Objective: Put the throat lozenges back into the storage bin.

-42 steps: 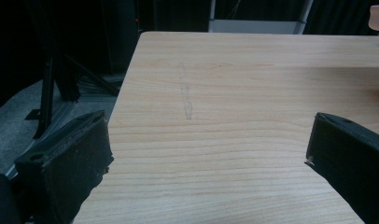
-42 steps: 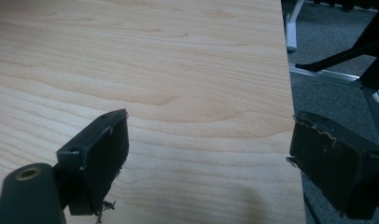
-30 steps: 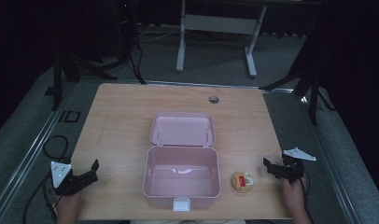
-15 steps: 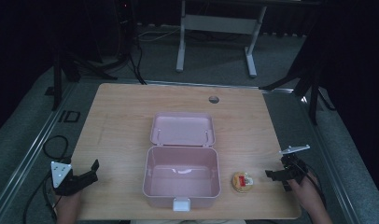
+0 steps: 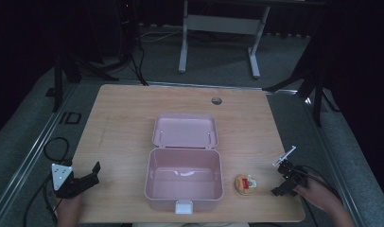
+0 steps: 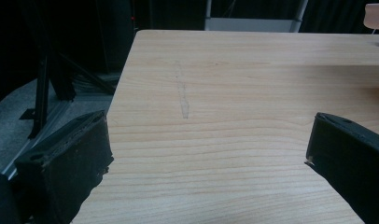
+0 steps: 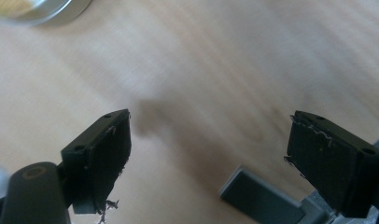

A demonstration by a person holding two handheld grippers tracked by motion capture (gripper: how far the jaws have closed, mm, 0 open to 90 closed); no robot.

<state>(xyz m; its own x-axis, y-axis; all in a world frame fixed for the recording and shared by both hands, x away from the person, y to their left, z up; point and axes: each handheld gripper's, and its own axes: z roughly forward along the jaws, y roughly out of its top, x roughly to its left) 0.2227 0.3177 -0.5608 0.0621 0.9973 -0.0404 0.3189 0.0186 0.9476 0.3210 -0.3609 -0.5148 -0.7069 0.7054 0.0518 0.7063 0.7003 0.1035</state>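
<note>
An open pink box [image 5: 185,179] sits at the table's front middle, its lid [image 5: 184,131] laid back behind it and its inside bare. To its right lies a small round tin [image 5: 246,184] with a yellow and red top. My right gripper [image 5: 278,179] is just right of the tin, apart from it, near the table's right edge. In the right gripper view its jaws [image 7: 208,126] stand open over blurred bare wood, with the tin [image 7: 43,11] at the top left. My left gripper [image 5: 94,174] rests open at the front left corner, holding nothing [image 6: 210,135].
The wooden table [image 5: 124,123] has a round cable hole [image 5: 216,100] at the back. A corner of the pink lid [image 6: 376,14] shows far right in the left gripper view. A grey part [image 7: 262,198] lies below the right jaws. Dark floor, cables and a desk frame [image 5: 218,28] surround the table.
The right hand has swung out to the right and its gripper has turned, staying beside the tin. The left gripper, box and tin have not moved.
</note>
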